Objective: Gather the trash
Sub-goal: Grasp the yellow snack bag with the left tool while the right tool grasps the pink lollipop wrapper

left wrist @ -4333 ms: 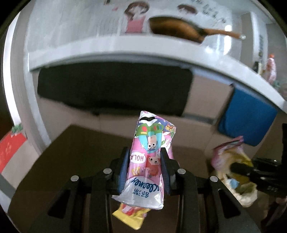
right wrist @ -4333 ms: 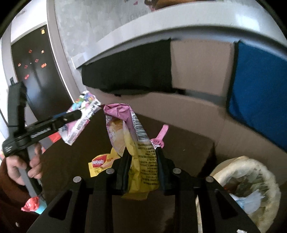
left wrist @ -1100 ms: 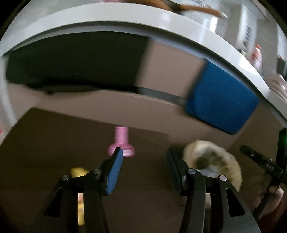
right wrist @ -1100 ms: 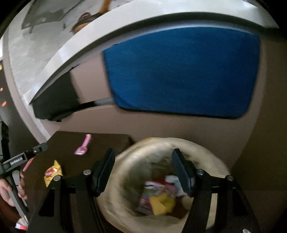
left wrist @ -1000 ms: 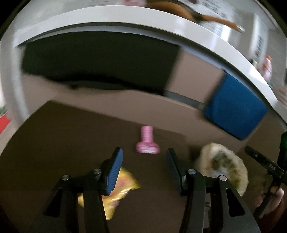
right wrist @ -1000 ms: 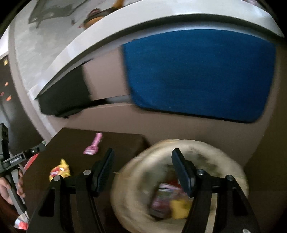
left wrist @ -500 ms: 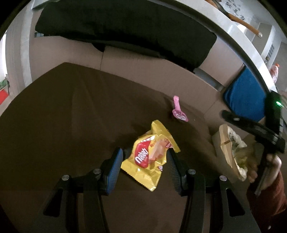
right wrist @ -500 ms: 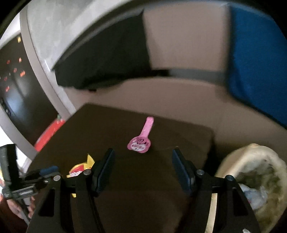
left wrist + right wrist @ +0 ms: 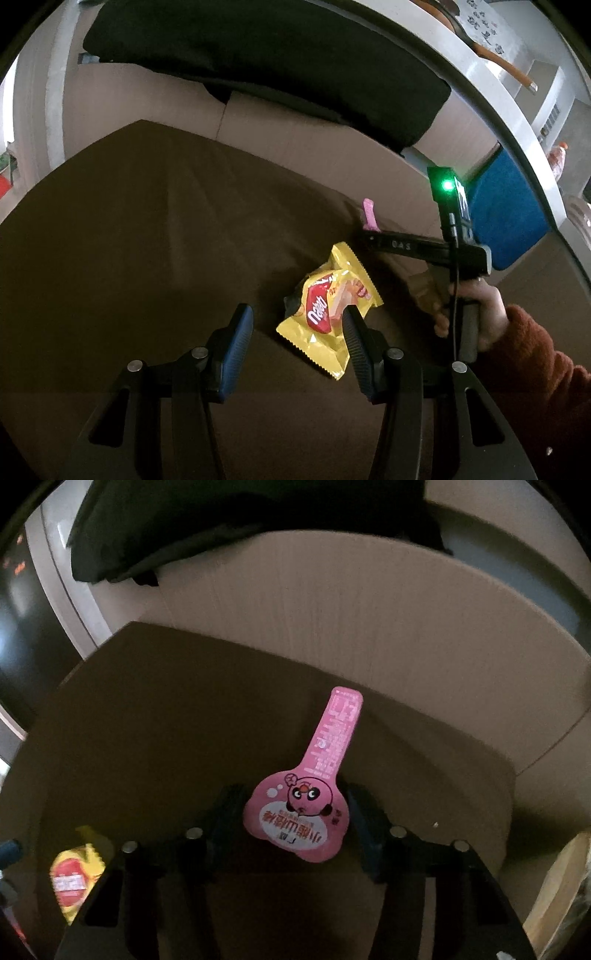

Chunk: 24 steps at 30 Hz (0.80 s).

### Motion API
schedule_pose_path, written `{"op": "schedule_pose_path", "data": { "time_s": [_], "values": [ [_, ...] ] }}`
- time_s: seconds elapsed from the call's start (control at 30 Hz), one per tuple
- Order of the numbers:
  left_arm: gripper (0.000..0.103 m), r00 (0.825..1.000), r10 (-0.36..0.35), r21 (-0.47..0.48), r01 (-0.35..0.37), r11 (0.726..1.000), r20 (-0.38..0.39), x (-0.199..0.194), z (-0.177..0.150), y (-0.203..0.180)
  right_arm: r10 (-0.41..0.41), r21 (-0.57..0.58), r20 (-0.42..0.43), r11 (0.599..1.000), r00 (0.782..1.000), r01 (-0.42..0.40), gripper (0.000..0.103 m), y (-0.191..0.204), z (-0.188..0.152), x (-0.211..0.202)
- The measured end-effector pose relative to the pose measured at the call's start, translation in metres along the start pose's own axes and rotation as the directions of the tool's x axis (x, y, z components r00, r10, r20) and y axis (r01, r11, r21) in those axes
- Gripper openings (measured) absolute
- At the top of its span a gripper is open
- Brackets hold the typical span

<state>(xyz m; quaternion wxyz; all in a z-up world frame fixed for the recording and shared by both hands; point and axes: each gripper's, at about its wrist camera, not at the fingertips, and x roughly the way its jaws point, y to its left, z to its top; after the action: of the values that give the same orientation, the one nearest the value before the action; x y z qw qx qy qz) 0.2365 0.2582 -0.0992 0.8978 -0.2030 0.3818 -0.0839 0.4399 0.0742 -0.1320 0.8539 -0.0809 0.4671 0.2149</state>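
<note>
Only the right wrist view is showing the right gripper (image 9: 295, 821) closing around the pink wrapper (image 9: 314, 790); the left gripper (image 9: 295, 332) is gaping beside the yellow packet (image 9: 330, 308) lying on the brown worktop (image 9: 147, 240).

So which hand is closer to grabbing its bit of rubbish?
Probably the right: the pink wrapper sits squarely between its closing jaws. The left gripper's jaws are off-centre from the yellow packet.

Brown tabletop (image 9: 155, 229), beige sofa (image 9: 369, 620), black cushion (image 9: 258, 48), dim
</note>
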Motion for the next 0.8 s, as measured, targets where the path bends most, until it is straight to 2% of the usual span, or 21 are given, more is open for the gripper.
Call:
{"op": "schedule_pose_path", "data": {
  "time_s": [0.1,0.23,0.3,0.4,0.53,0.67,0.7,0.77,0.8],
  "values": [
    [0.051,1.0,-0.003,0.03,0.004,1.0,-0.019,0.007,-0.001,-0.008,0.07,0.012,0.007,0.997,0.997,-0.07,0.049,-0.003,-0.006,-0.013],
    [0.051,0.999,0.003,0.04,-0.001,0.999,-0.042,0.021,0.003,-0.015,0.062,-0.016,0.078,0.998,0.995,-0.06,0.049,-0.005,-0.021,-0.053],
    [0.051,0.999,0.003,0.034,-0.001,0.999,-0.051,0.029,0.007,-0.016,0.084,-0.021,0.102,0.996,0.991,-0.082,0.049,-0.009,-0.032,-0.075],
    [0.051,0.997,0.03,0.044,-0.027,0.999,-0.069,0.044,0.016,-0.019,0.108,-0.009,0.12,0.994,0.987,-0.108,0.049,-0.018,-0.048,-0.1],
    [0.051,0.991,0.101,0.133,-0.089,0.987,-0.087,0.066,0.023,-0.031,0.145,0.033,0.115,0.988,0.983,-0.15,0.049,-0.032,-0.058,-0.116],
    [0.051,0.974,0.153,0.182,-0.122,0.976,-0.165,0.089,0.024,-0.036,0.147,0.032,0.137,0.988,0.98,-0.152,0.049,-0.04,-0.072,-0.134],
    [0.049,0.976,0.161,0.19,-0.133,0.973,-0.144,0.089,0.024,-0.038,0.142,0.028,0.144,0.989,0.979,-0.148,0.049,-0.041,-0.074,-0.139],
    [0.03,0.972,0.17,0.189,-0.139,0.972,-0.161,0.092,0.021,-0.04,0.14,0.025,0.156,0.989,0.978,-0.146,0.049,-0.043,-0.078,-0.143],
    [0.015,0.972,0.171,0.185,-0.14,0.973,-0.164,0.092,0.019,-0.042,0.142,0.026,0.162,0.989,0.977,-0.148,0.049,-0.045,-0.08,-0.146]
  ]
}}
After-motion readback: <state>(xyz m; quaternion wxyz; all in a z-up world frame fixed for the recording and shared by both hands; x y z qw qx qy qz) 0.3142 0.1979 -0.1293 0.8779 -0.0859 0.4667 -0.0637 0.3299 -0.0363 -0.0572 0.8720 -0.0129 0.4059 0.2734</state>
